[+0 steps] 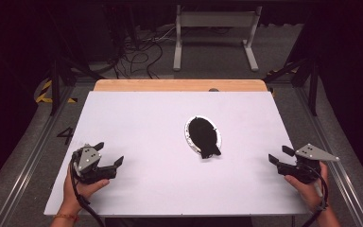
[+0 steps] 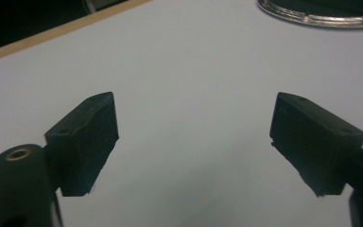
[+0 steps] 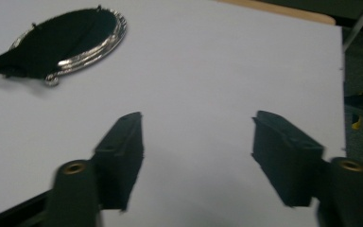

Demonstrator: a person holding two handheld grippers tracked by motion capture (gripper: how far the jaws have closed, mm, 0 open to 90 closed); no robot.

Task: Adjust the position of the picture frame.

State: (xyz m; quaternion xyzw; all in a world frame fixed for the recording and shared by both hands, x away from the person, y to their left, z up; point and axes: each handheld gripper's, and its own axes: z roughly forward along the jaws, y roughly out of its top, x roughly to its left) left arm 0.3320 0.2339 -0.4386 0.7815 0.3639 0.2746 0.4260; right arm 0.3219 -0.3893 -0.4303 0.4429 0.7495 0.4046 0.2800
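Observation:
A silver oval dish point(image 1: 189, 137) lies near the middle of the white table, with a black cloth-like piece point(image 1: 204, 135) lying in it and hanging over its near rim. In the right gripper view the dish point(image 3: 99, 47) and the black piece point(image 3: 52, 42) sit at the upper left. The dish's rim point(image 2: 312, 18) crosses the top right of the left gripper view. My left gripper point(image 1: 109, 154) rests at the table's near left, open, nothing between its jaws point(image 2: 194, 137). My right gripper point(image 1: 280, 155) sits at the near right, open and empty point(image 3: 197, 151).
The white sheet point(image 1: 137, 118) covers a wooden tabletop whose far edge point(image 1: 179, 85) shows as a tan strip. Beyond it stand a white frame point(image 1: 215, 33) and loose cables point(image 1: 137, 56) on the floor. Dark rails run along both sides of the table.

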